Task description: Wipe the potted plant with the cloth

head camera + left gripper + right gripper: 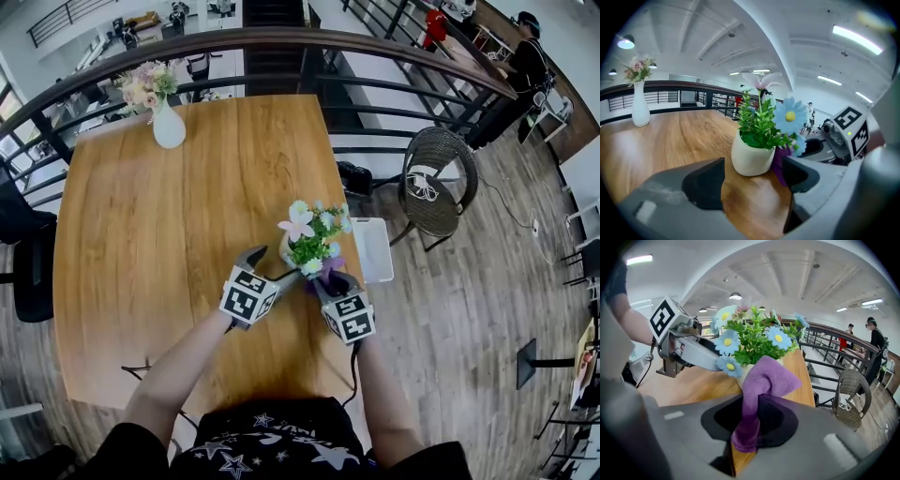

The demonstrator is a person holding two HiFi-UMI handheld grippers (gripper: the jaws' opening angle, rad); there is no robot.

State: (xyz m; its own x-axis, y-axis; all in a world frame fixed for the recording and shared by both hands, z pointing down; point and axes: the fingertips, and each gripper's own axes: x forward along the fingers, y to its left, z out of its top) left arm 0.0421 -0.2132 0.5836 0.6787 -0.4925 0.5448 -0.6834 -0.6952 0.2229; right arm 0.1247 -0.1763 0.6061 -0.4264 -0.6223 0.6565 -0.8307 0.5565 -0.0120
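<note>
A small white pot with green leaves and blue and pink flowers, the potted plant (314, 241) (757, 140) (754, 341), stands near the table's right edge. My right gripper (330, 278) (751, 420) is shut on a purple cloth (759, 390) (330, 270) (780, 161), whose free end rests against the pot's side. My left gripper (261, 264) (752, 180) stands open just left of the pot, nothing between its jaws, the pot a short way ahead of them.
A wooden table (169, 225) carries a white vase of pink flowers (167, 117) (640, 101) at its far left. A white stool (375, 248) and a wicker chair (439, 178) stand to the right, a dark railing (281, 42) behind.
</note>
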